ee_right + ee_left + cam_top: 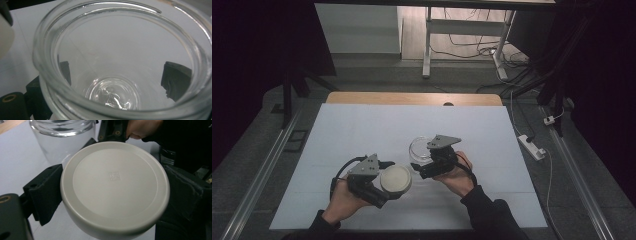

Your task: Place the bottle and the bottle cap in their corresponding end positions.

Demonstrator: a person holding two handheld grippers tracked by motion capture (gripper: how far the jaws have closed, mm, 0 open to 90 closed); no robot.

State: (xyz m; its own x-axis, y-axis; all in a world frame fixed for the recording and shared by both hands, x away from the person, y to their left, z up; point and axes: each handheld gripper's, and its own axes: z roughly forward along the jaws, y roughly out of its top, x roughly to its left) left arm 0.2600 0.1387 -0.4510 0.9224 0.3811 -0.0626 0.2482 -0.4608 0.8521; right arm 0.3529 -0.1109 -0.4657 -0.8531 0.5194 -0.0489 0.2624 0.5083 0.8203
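Left gripper (387, 181) clamps white lid (115, 187) by rim — flat face up, beside jar. Right gripper (424, 162) closes around glass jar (120, 62), mid-table. Likely lidding: you level lid over mouth, keep jar steady — then lower squarely.

The worktop (362, 130) lies bare on its far half and along both side edges — open room for a gripper there. Near the front middle it is crowded: the left gripper (393, 181) clamps a lid (396, 180), just beside the jar (420, 148) clasped by the right gripper (418, 159) (jaws on both sides of the glass). Only a narrow gap separates lid and jar.
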